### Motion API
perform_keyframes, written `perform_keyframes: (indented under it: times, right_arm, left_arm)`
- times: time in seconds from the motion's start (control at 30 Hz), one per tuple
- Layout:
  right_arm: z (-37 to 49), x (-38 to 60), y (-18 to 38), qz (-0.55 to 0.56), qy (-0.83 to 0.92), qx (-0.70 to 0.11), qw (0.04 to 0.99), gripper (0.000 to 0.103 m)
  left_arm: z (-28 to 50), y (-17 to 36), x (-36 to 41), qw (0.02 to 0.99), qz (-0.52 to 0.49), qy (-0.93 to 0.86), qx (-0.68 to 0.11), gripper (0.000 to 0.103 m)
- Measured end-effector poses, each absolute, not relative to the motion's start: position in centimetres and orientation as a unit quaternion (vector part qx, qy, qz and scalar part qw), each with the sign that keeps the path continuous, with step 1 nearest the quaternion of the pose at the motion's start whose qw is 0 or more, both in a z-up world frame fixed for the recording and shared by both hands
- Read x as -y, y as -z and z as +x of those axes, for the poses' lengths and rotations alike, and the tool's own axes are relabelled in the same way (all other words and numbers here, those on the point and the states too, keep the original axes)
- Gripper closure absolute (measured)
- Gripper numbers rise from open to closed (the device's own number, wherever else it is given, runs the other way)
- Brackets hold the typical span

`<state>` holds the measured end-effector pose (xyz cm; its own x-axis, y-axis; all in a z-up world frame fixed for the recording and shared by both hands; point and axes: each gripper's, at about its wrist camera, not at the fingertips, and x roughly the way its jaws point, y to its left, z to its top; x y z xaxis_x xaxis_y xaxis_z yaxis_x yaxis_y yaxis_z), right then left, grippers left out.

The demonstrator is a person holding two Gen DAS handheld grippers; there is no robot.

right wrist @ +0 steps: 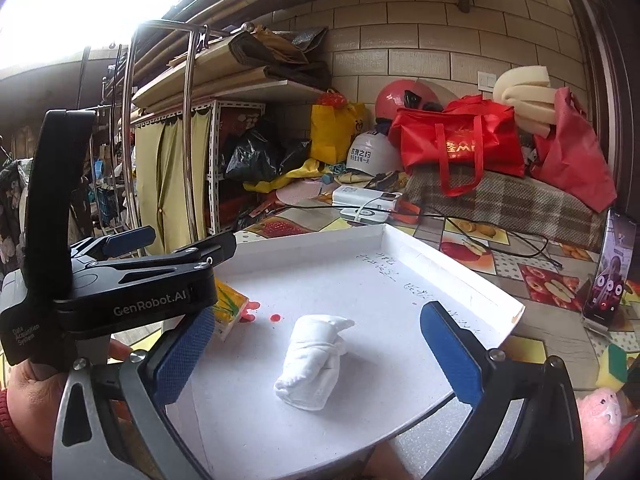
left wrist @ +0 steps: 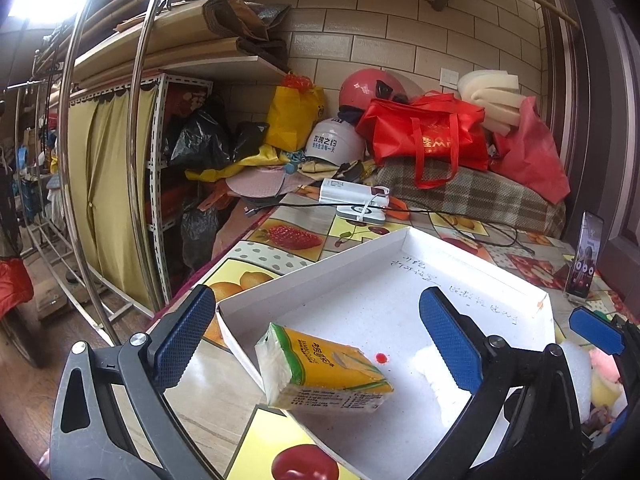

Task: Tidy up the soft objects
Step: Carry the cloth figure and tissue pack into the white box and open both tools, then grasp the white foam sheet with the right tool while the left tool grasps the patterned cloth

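Note:
A yellow-green tissue pack (left wrist: 320, 368) lies tilted on the near left rim of the white tray (left wrist: 400, 248). My left gripper (left wrist: 318, 340) is open, its blue pads well clear on either side of the pack. In the right wrist view a rolled white cloth (right wrist: 312, 360) rests on the tray (right wrist: 304, 240). It lies between the wide-apart pads of my open right gripper (right wrist: 316, 356), untouched. The left gripper (right wrist: 184, 242) shows at the left there, over the tissue pack (right wrist: 228, 308), held by a hand. The cloth (left wrist: 432, 364) is partly hidden behind a finger in the left wrist view.
A phone on a stand (right wrist: 612, 272) is right of the tray. A pink plush (right wrist: 600, 412) and a yellow-green sponge (right wrist: 612, 360) lie at the near right. Power banks (left wrist: 356, 196) with a black cable sit behind the tray. Red bags (left wrist: 428, 132) and helmets crowd the back.

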<state>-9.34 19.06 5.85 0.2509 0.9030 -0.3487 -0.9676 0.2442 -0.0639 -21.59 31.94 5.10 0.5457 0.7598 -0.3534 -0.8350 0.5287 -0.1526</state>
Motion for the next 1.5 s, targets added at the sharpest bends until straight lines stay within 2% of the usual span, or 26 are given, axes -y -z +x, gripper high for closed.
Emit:
perform_keyframes:
  times: [0.23,0.67,0.97,1.23,1.3,1.5]
  right_arm:
    - [-8.8,-17.0,-6.2,-0.091,-0.588,-0.108,0.797,0.000]
    - [-10.3,-12.1,-6.2,-0.096,-0.623,-0.099,0.770,0.000]
    - [-6.3,-5.3,-6.4,-0.073,-0.600,-0.116,0.788,0.000]
    - [-2.3,5.5,-8.4,0.038,-0.484,-0.009,0.874,0.000]
    - [-0.4,6.5,-8.6,0.030,-0.447,-0.026,0.894,0.000]
    - [6.6,8.6,-7.3,0.025,-0.410,-0.149,0.900,0.000]
  left_arm:
    - [-23.1,-4.9,-32.6,0.845,-0.183,-0.492,-0.100,0.000]
    - [-22.5,-5.3,-29.6,0.855,-0.131,-0.492,-0.093,0.000]
    - [-22.0,-5.4,-26.8,0.881,-0.142,-0.441,-0.089,0.000]
    - [-20.8,-6.7,-21.0,0.932,-0.120,-0.337,-0.055,0.000]
    - [-20.0,-6.7,-19.7,0.940,-0.118,-0.312,-0.069,0.000]
    - [-17.4,-6.3,-15.9,0.955,-0.066,-0.263,-0.119,0.000]
